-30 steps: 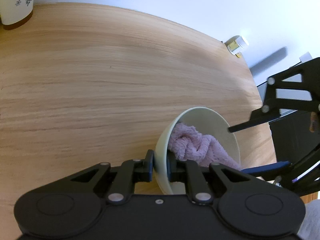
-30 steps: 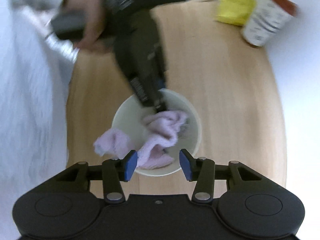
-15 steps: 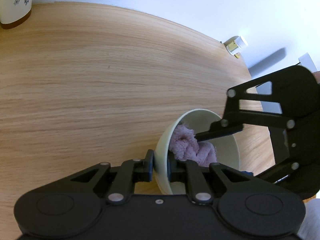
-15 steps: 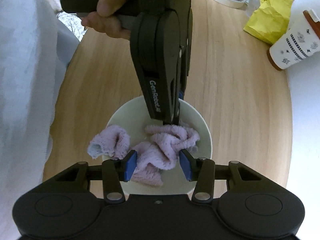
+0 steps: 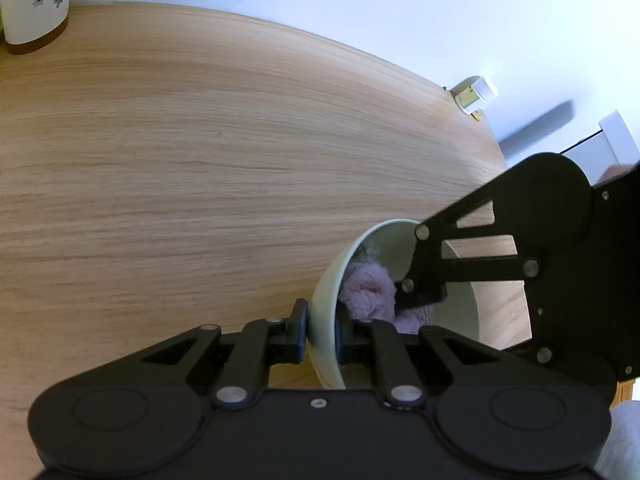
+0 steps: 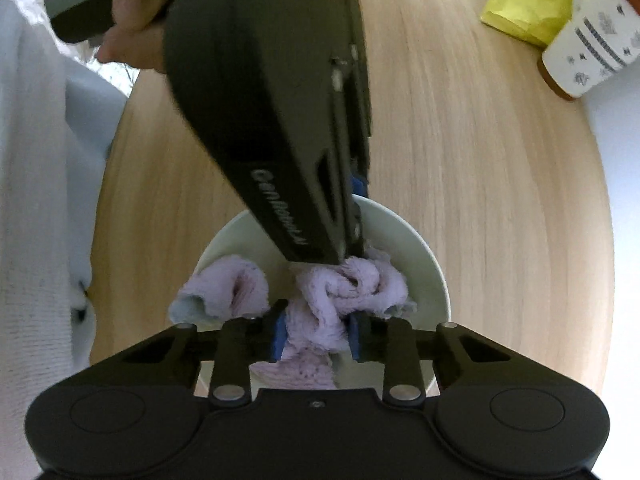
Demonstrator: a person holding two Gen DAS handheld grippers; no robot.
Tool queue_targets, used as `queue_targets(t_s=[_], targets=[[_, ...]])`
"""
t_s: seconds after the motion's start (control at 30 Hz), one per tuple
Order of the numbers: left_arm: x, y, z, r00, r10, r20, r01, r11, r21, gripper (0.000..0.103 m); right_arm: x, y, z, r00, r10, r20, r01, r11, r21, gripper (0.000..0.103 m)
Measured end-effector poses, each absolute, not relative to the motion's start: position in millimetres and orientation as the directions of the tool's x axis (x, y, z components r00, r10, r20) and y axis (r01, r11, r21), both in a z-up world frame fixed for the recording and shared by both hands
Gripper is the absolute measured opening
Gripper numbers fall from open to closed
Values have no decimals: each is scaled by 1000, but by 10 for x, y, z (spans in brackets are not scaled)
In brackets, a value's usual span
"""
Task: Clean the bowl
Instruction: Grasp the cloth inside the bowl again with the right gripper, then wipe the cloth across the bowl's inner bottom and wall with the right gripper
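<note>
Tabletop point(image 5: 200, 160) of pale wood fills most of both views, largest item in frame. In the left wrist view it spans the upper and middle frame; in the right wrist view it runs from top centre down behind the bowl.

Left gripper point(image 5: 322, 330) occupies the bottom of its own view, angled down toward the table. Its jaws are pressed onto the bowl point(image 5: 326, 320) wall, one pad outside and one inside, lower centre-right of the frame. In the right wrist view the same gripper point(image 6: 356, 236) enters from the upper left as a large black body, with the person's hand point(image 6: 128, 28) on its handle at the top left.

Right gripper point(image 6: 314, 334) points straight down into the bowl point(image 6: 424, 264) at lower centre. Its jaws are closing, with a fold of the pink cloth point(image 6: 352, 288) between the blue pads. In the left wrist view it point(image 5: 420, 300) appears at right, reaching into the bowl; its fingertips are partly hidden there.

Cloth lies bunched inside the bowl, one end draped over the rim at lower left of the right wrist view. The left wrist view shows only a small pink patch point(image 5: 368, 292).

Yellow crumpled wrapper point(image 6: 528, 0) appears only in the right wrist view, upper right. Patterned paper cup point(image 6: 588, 56) stands beside it; the left wrist view shows a like cup point(image 5: 36, 0) at upper left. A small white-capped container point(image 5: 476, 94) shows at the table edge, upper right, in the left wrist view only.
</note>
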State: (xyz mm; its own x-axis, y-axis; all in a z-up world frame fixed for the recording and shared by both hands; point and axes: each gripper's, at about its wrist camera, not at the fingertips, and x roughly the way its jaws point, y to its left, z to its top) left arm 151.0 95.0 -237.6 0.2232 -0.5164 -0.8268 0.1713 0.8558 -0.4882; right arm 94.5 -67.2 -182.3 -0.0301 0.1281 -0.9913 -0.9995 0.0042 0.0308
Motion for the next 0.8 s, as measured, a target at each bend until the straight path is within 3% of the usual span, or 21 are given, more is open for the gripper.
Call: queue_targets(t_s=[0.33, 0.53, 0.8], targets=[[1453, 924, -2364, 218, -503, -836, 121, 864, -489, 12, 940, -743, -1807, 18, 81, -997, -985, 172, -4, 23], [1430, 968, -2364, 225, -503, -835, 60, 862, -503, 11, 1296, -994, -1627, -165, 261, -951, -830, 485, 277, 22], [1407, 971, -2318, 235, -491, -839, -9, 862, -507, 11, 1340, -1233, -1697, -211, 390, -896, -662, 617, 424, 23]])
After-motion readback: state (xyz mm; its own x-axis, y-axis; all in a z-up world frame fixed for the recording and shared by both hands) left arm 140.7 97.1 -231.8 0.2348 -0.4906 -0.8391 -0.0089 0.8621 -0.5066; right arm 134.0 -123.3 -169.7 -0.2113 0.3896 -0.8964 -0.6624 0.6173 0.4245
